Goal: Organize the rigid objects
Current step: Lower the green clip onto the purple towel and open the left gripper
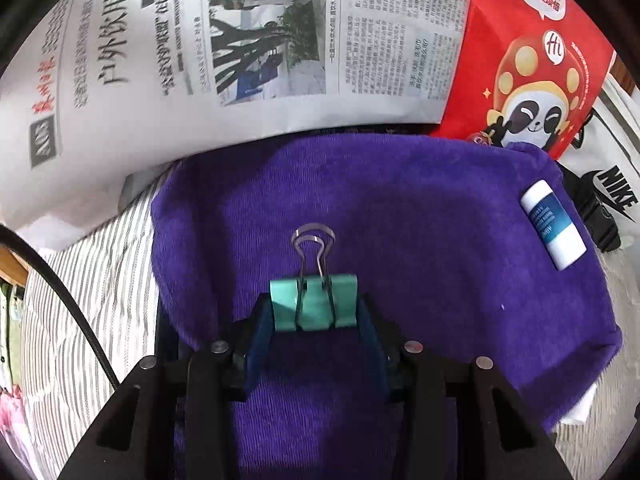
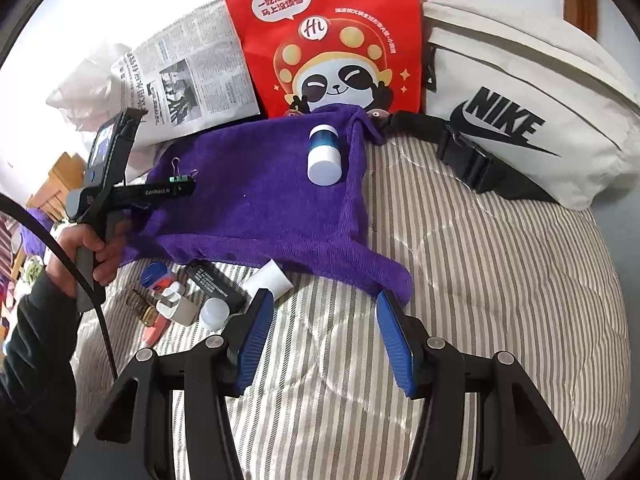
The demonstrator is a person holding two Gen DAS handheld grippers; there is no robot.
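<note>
My left gripper [image 1: 314,312] is closed most of the way, its two blue pads pressing the sides of a teal binder clip [image 1: 314,304]. The clip's wire handles point away from me, and it sits just above a purple towel [image 1: 400,208]. From the right wrist view I see the same gripper [image 2: 182,189] reaching in from the left over the towel's left part, with the person's left hand [image 2: 86,250] wrapped round its handle.

My right gripper [image 2: 324,336] is wide open and holds nothing. It hovers over the striped bedding [image 2: 480,280] near the towel's near edge, and I cannot tell whether its pads touch the fabric.

On the far right part of the towel lies a small white bottle with a blue label [image 2: 324,154], on its side, well apart from the clip.

Just left of my right gripper, on the bedding below the towel's near edge, small items lie close together: a white charger plug [image 2: 176,304], a black rectangular block [image 2: 218,284], a white roll [image 2: 270,280], a small white cap [image 2: 214,312] and a blue and red item [image 2: 154,274].

Beyond the towel lie a newspaper [image 1: 160,60], a red bag with a panda cartoon [image 2: 332,40] and, to the right, a white Nike waist bag [image 2: 520,120].
</note>
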